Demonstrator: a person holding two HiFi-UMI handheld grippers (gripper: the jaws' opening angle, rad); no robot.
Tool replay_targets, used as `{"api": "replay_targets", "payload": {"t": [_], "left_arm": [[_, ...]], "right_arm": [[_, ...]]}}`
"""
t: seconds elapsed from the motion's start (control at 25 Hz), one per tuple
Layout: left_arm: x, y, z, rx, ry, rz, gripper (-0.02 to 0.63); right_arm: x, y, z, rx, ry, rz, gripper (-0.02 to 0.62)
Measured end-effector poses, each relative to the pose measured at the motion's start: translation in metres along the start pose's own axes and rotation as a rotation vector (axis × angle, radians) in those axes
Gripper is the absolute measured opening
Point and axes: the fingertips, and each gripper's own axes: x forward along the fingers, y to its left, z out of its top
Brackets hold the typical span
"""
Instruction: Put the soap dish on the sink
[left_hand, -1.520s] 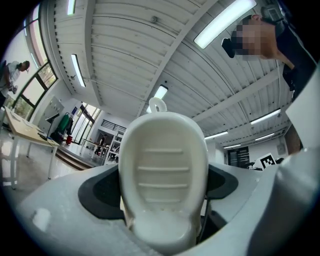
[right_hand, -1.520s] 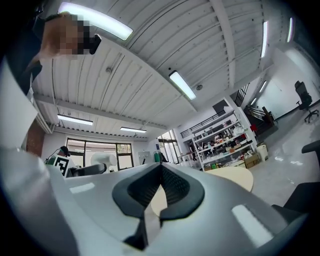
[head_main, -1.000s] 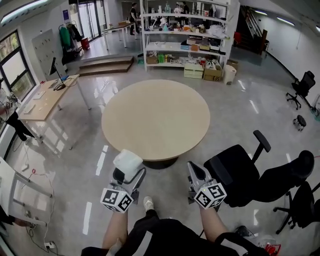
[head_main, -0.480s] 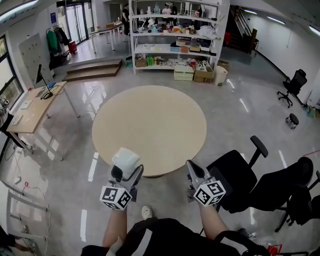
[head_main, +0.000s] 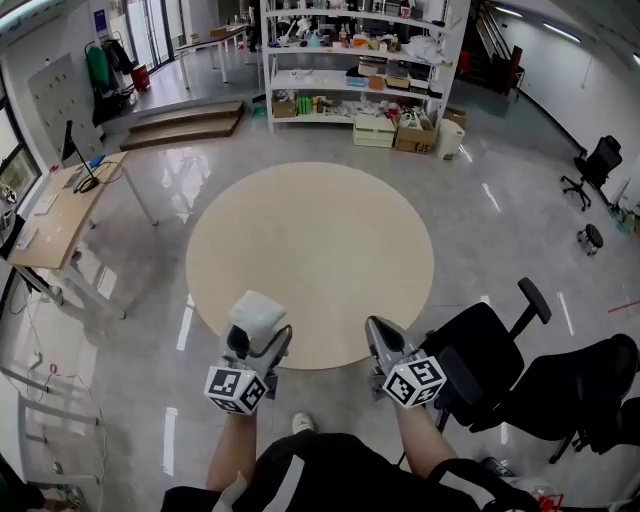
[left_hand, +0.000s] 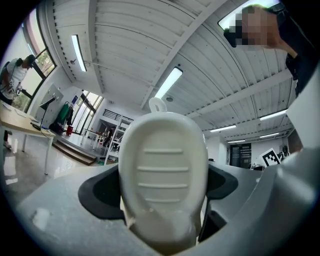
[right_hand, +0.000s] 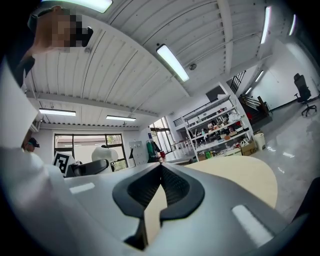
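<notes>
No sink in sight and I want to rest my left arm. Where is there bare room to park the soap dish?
The round table is bare across its whole top, from the edge nearest the soap dish to the side facing the shelves. The shelves are crowded, and an office chair stands close by the table's near right edge.

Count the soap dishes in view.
1. The soap dish sits clamped in the left gripper, near the round table. The cluttered far shelves could hide more.

Left claw (head_main: 258, 336) full, right claw (head_main: 373, 327) closed
</notes>
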Motion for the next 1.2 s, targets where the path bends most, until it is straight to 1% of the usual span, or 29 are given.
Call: {"api": "replay_targets", "payload": {"t": [0.16,0.28,0.48,0.6,0.72,0.92,1.04,1.2], "left_arm": [[0.006,0.035,-0.009,-0.02,0.034,0.005,0.466],[0.004,0.06,-0.01,-0.061,0.039,0.006,0.465],[0.002,0.087,-0.027,-0.098,0.074,0.031,0.466],[0.003,0.092,-0.041,-0.117,0.102,0.036,0.466],[0.004,0.098,-0.053,-0.125,0.135,0.045,0.466],[0.007,0.107,-0.075,-0.178,0.187,0.07,0.466],[0.018,0.107,-0.089,-0.178,0.22,0.081,0.466],[0.037,0.115,-0.103,-0.154,0.273,0.089,0.466]], "right_arm": [[0.024,-0.009,-0.016,0.034,0.028,-0.024,0.006],[0.039,-0.011,-0.024,0.046,0.045,-0.049,0.006],[0.058,-0.012,-0.04,0.069,0.071,-0.07,0.006],[0.061,-0.014,-0.049,0.1,0.088,-0.068,0.006],[0.063,-0.019,-0.055,0.115,0.102,-0.084,0.006],[0.075,-0.018,-0.059,0.146,0.107,-0.08,0.006],[0.08,-0.032,-0.068,0.153,0.134,-0.085,0.006],[0.088,-0.05,-0.079,0.148,0.183,-0.092,0.006]]}}
